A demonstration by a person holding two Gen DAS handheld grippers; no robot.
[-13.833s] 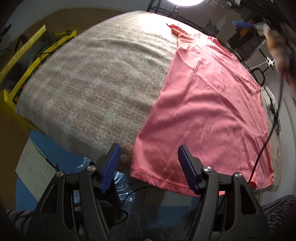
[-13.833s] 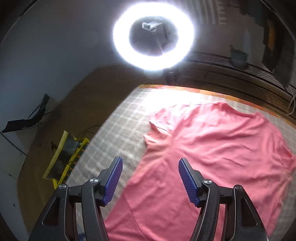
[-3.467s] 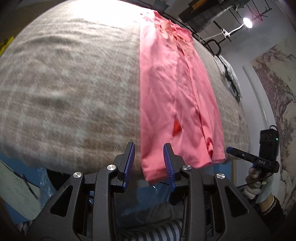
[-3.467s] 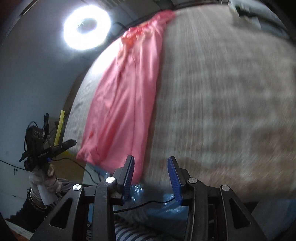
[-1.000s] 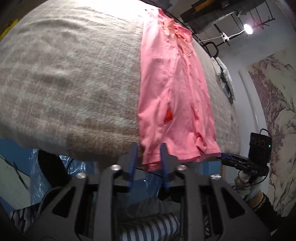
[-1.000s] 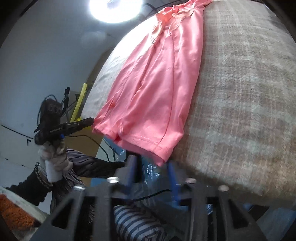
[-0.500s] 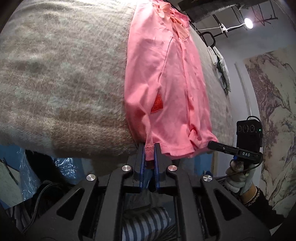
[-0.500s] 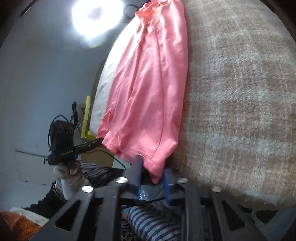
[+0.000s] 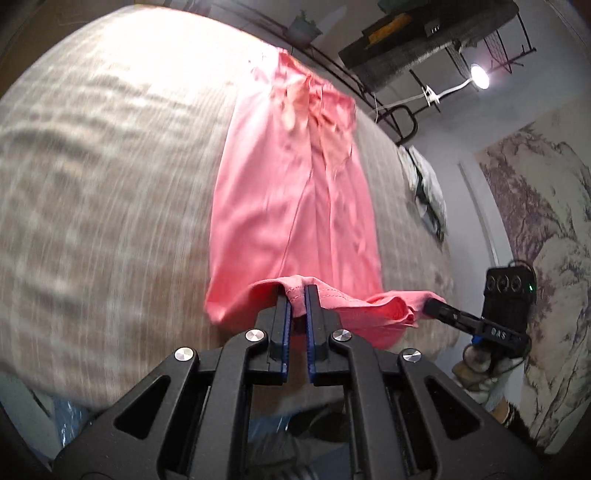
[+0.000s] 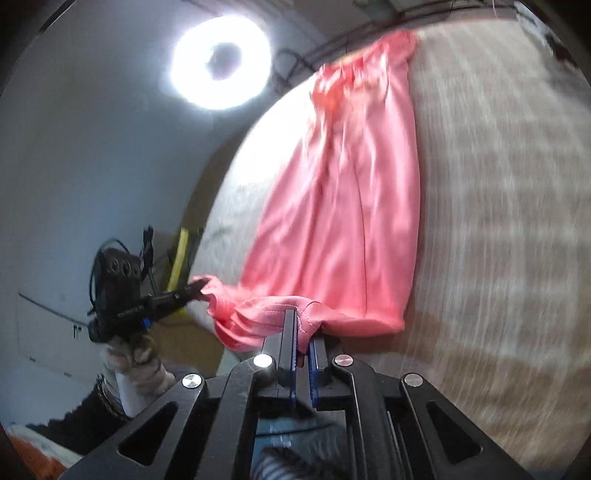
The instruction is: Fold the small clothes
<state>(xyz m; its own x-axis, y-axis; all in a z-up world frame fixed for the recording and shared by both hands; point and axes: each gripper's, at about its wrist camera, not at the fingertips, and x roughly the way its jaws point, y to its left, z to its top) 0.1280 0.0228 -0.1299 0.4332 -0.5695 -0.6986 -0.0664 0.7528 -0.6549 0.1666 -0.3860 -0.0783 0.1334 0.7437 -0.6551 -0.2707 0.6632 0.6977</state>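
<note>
Only the left wrist view shows the wall painting (image 9: 546, 229) at the right edge, the small lamp (image 9: 479, 75) at the upper right and a dark shelf (image 9: 424, 33) along the top. Only the right wrist view shows the ring light (image 10: 221, 62) at the upper left and a yellow frame (image 10: 179, 254) at middle left. Each view catches the other claw from the side, with the gloved hand (image 10: 136, 354) that carries it.

The pink shirt (image 9: 295, 199) is folded lengthwise into a long strip running from the upper middle of each frame down to the bottom hem. It lies on the grey checked blanket (image 9: 92, 184) that covers the table. The fabric is smooth along its length and bunched at the collar end.

The left claw (image 9: 298, 295) is clenched on one hem corner, and the right claw (image 10: 303, 325) is clenched on the other. Both have just been closing, with the cloth between the pads. The hem is lifted off the blanket and sags in a wrinkled fold between the two claws.

Bare blanket spreads wide on both sides of the strip. The table's near edge sits just below the raised hem.
</note>
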